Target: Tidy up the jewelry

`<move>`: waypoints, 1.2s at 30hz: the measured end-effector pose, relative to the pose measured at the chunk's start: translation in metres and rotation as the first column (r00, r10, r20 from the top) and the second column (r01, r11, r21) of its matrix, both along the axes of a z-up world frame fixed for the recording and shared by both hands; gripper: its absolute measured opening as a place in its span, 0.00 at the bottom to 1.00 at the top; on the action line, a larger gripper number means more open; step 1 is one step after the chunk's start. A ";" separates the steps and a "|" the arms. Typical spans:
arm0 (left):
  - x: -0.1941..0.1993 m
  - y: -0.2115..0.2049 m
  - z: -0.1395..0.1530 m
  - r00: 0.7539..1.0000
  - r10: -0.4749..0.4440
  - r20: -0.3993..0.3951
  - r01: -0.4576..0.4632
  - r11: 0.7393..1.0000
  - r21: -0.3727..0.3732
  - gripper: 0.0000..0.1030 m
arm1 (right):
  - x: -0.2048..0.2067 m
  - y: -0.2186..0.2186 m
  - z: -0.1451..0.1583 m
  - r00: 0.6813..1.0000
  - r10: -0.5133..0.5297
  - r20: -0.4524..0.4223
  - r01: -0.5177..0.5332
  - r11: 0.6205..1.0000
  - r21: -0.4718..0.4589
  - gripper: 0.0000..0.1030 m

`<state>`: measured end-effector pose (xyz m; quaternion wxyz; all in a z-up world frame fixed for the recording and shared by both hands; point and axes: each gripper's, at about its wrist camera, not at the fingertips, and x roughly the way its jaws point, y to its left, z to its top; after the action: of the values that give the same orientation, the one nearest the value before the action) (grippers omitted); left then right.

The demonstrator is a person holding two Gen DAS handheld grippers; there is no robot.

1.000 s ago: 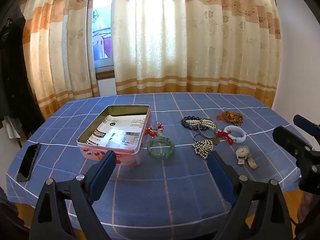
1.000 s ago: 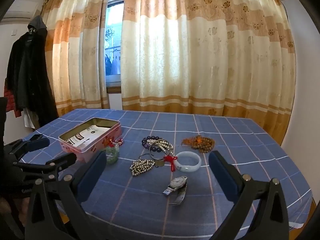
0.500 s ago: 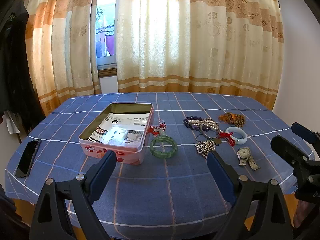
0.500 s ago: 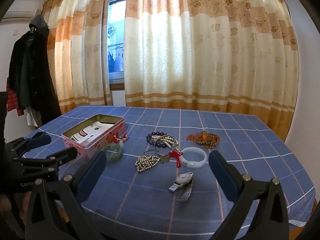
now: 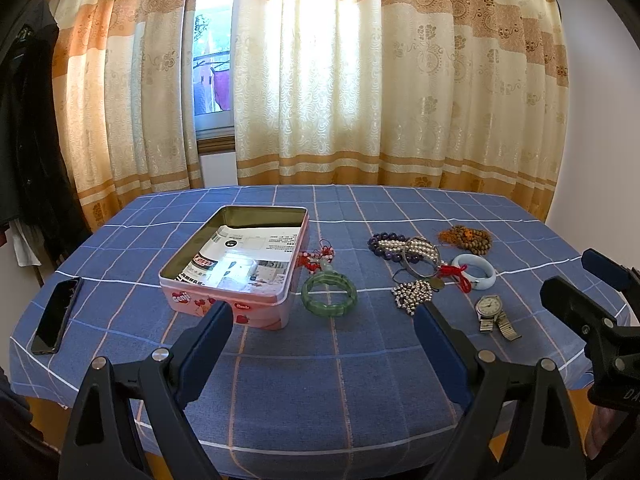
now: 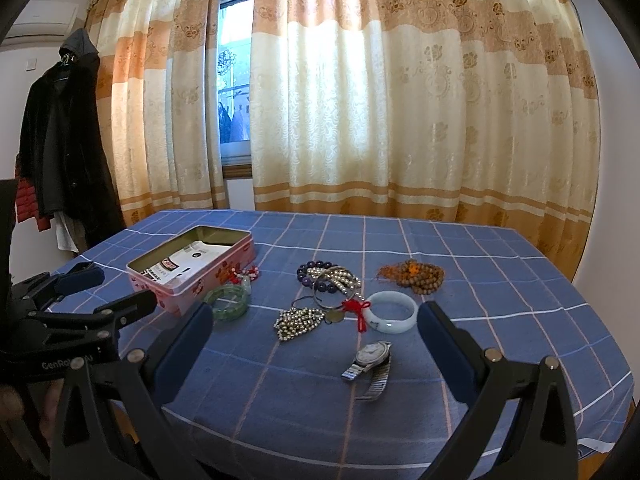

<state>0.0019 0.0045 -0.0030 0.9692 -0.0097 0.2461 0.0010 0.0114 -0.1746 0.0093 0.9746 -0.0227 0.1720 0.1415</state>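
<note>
Grippers: left [image 5: 323, 316] and right [image 6: 315, 318] both spread wide, holding nothing, hovering over near table [image 5: 320, 380] edge | tin [image 5: 240, 264] open, left-centre | green bangle [image 5: 329, 294] just right of tin | bead strands [image 6: 328, 280], white bangle [image 6: 392, 312] farther right | watch [image 6: 370, 362] nearest me, right side
</note>
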 end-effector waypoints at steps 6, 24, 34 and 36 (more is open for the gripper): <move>0.000 0.003 0.001 1.000 0.001 0.006 -0.001 1.000 -0.004 0.89 | 0.000 0.001 -0.001 1.000 0.002 -0.003 -0.002 1.000 0.000 1.00; -0.002 0.005 0.001 1.000 0.003 0.010 -0.003 1.000 -0.008 0.89 | -0.001 0.004 -0.004 1.000 0.007 -0.006 -0.007 1.000 0.001 1.00; -0.002 0.005 0.001 1.000 0.004 0.011 -0.004 1.000 -0.010 0.89 | -0.001 0.005 -0.005 1.000 0.009 -0.008 -0.009 1.000 0.001 1.00; -0.002 0.005 0.001 1.000 0.003 0.010 -0.003 1.000 -0.008 0.89 | -0.001 0.006 -0.006 1.000 0.008 -0.008 -0.008 1.000 0.002 1.00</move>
<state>-0.0003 0.0099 -0.0016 0.9704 -0.0142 0.2411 0.0015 0.0104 -0.1690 0.0038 0.9734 -0.0219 0.1755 0.1456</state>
